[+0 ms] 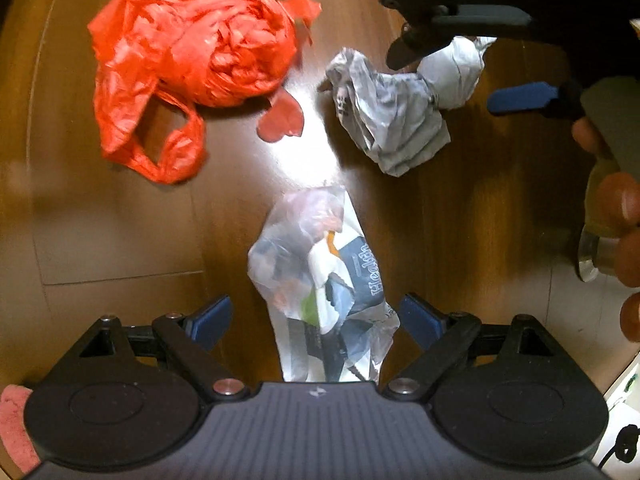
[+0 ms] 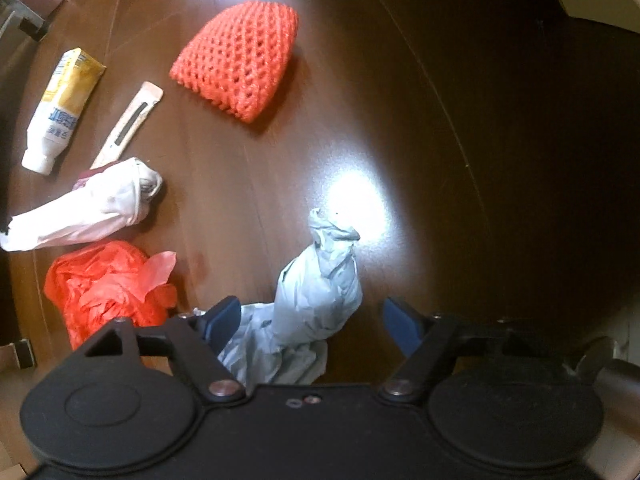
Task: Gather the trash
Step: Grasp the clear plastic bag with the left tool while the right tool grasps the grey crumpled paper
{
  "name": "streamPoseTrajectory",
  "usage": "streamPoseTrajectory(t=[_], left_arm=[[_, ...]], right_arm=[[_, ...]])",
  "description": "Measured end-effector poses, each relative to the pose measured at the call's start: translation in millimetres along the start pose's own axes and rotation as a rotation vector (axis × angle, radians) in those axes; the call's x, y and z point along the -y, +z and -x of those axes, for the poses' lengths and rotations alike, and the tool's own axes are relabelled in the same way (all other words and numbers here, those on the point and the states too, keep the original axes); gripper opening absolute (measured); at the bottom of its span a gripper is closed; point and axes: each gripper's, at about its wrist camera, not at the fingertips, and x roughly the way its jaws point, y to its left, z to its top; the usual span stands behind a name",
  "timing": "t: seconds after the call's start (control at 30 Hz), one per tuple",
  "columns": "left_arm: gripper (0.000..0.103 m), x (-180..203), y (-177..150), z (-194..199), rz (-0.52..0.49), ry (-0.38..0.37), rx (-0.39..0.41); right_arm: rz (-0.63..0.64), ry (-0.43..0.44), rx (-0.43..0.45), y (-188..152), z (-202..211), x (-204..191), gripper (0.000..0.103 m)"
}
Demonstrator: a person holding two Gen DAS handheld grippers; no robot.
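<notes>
In the left wrist view my left gripper (image 1: 316, 320) is open, its blue pads either side of a clear plastic bag of wrappers (image 1: 324, 284) lying on the dark wooden table (image 1: 100, 220). Beyond lie a crumpled red plastic bag (image 1: 188, 64) and a crumpled grey paper bag (image 1: 400, 112). My right gripper (image 1: 440, 76) is open over that grey bag at the upper right. In the right wrist view my right gripper (image 2: 312, 320) is open, with the grey paper bag (image 2: 308, 308) between its pads. The red bag (image 2: 108, 284) is at the left.
In the right wrist view an orange foam fruit net (image 2: 240, 60), a white and yellow tube (image 2: 60, 108), a thin beige wrapper (image 2: 128, 124) and a white crumpled bag (image 2: 84, 208) lie on the table (image 2: 440, 120). A pink cloth (image 1: 12, 420) is at the lower left of the left wrist view.
</notes>
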Motion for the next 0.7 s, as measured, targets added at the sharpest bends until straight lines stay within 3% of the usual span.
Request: streamPoseTrajectory(t=[0.03,0.1,0.17,0.23,0.33,0.4,0.5,0.57,0.7], left_arm=[[0.090,0,-1,-1,0.001,0.000,0.002],[0.078,2,-2,-3,0.000,-0.002,0.001],[0.055,5,-3,-7,-0.013,-0.001,-0.012],[0.053,8,-3,-11,-0.016,-0.012,-0.024],[0.036,6,-2,-11,-0.013,-0.019,-0.026],[0.033,1,0,-7,0.004,-0.037,-0.031],[0.025,-5,4,3,0.000,-0.022,-0.035],[0.012,-6,5,8,-0.009,-0.009,-0.041],[0.009,-10,8,38,-0.010,0.003,-0.030]], right_arm=[[0.003,-0.003,-0.004,0,-2,-1,0.072],[0.018,-0.015,-0.007,-1,-6,-2,0.067],[0.024,-0.023,-0.010,-3,-9,-4,0.061],[0.021,-0.017,-0.019,-3,-10,-3,0.055],[0.026,-0.010,-0.029,-5,-10,2,0.051],[0.027,-0.003,-0.034,-5,-10,4,0.044],[0.035,0.002,-0.038,-5,-6,4,0.041],[0.055,0.000,-0.032,-8,0,3,0.040],[0.069,-0.007,-0.030,-11,22,-4,0.040]])
